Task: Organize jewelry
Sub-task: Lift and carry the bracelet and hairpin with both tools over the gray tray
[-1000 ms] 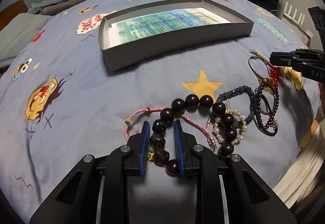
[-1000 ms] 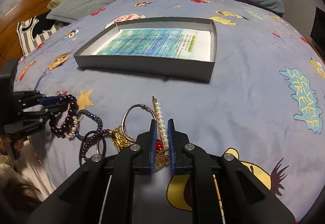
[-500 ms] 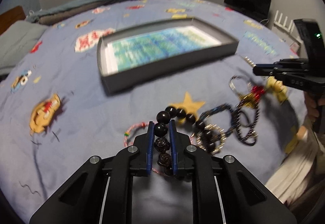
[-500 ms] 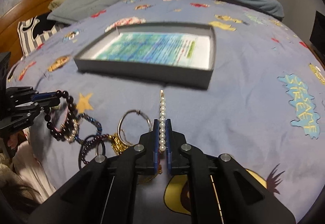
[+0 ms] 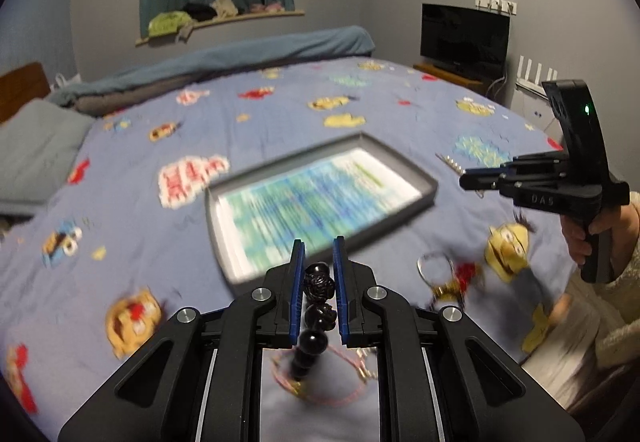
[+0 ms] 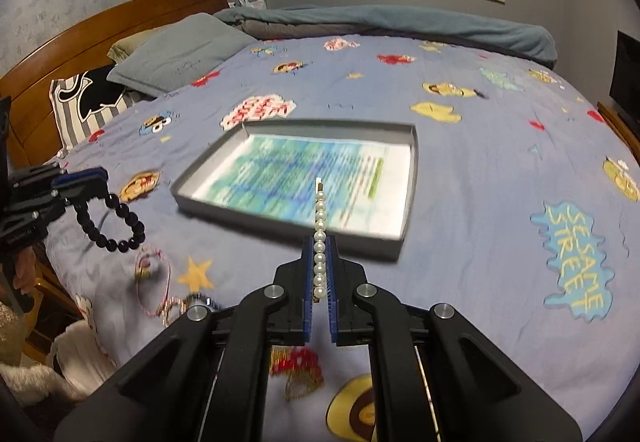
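Left gripper (image 5: 317,284): its blue fingers (image 5: 296,296) are pinching the dark bead bracelet (image 5: 317,306); the jaws have just been closing on it. From the right wrist view the left gripper (image 6: 90,181) is sitting at the left edge, clear of the bed.

Dark bead bracelet: it is hanging as a loop (image 6: 114,224) from the left fingers, in the air above the bedspread (image 6: 480,169).

Right gripper (image 6: 319,270): its fingers (image 6: 307,278) are pressing almost together, pinching the pearl hair clip (image 6: 319,242); the jaws have just been closing on it. From the left wrist view the right gripper (image 5: 468,181) is pointing left, held in a person's hand (image 5: 580,238).

Pearl hair clip: it is sticking straight out past the right fingertips, with its far end showing in front of the tray's printed sheet.

Grey tray (image 6: 414,177): it is lying flat on the bed, beyond both grippers, with a blue-green printed sheet (image 6: 296,177) inside.

Remaining jewelry: a pink cord bracelet (image 6: 154,282) is lying on the bedspread below the hanging loop; a red-and-gold piece (image 6: 298,368) is lying under the right gripper; a metal ring (image 5: 434,266) is lying beside it. Detail is blurred.

Bedding: a grey pillow (image 6: 180,51) is resting near the wooden headboard (image 6: 120,21).
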Action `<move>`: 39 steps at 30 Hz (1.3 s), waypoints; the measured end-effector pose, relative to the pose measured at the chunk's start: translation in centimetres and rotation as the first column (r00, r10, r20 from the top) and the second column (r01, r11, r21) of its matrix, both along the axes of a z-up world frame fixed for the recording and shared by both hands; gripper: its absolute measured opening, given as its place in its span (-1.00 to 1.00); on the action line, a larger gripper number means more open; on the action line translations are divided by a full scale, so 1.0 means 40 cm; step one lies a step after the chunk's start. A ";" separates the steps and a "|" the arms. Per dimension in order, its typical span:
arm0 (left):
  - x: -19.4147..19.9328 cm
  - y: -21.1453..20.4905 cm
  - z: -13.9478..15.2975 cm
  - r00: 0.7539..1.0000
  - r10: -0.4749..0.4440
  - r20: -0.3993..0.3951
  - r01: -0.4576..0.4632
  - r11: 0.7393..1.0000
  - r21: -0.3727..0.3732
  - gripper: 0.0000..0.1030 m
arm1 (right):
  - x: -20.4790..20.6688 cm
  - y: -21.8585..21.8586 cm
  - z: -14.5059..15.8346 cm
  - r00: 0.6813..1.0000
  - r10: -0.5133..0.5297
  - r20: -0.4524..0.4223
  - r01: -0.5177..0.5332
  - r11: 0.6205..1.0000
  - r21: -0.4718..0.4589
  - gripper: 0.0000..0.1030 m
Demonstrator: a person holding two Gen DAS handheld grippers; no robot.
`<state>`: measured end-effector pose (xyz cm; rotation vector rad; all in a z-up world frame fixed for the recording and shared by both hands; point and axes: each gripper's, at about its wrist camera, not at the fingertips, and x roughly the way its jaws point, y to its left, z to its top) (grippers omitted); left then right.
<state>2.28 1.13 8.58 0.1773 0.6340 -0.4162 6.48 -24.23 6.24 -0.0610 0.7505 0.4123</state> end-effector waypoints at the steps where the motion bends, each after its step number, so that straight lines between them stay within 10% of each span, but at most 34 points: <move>1: 0.013 -0.001 0.009 1.000 0.001 0.009 -0.001 1.000 0.005 -0.71 | 0.018 0.005 0.008 1.000 -0.005 0.007 0.005 1.000 -0.006 -0.89; 19: 0.442 -0.079 -0.024 0.998 0.069 -0.006 -0.069 0.997 0.039 -0.72 | 0.419 0.095 -0.087 0.986 -0.152 -0.066 0.148 0.987 -0.063 -0.89; 39: 0.590 0.062 -0.275 0.932 0.251 -0.260 -0.246 0.968 0.054 -0.71 | 0.478 0.114 -0.190 0.965 -0.215 -0.153 0.191 0.969 -0.156 -0.89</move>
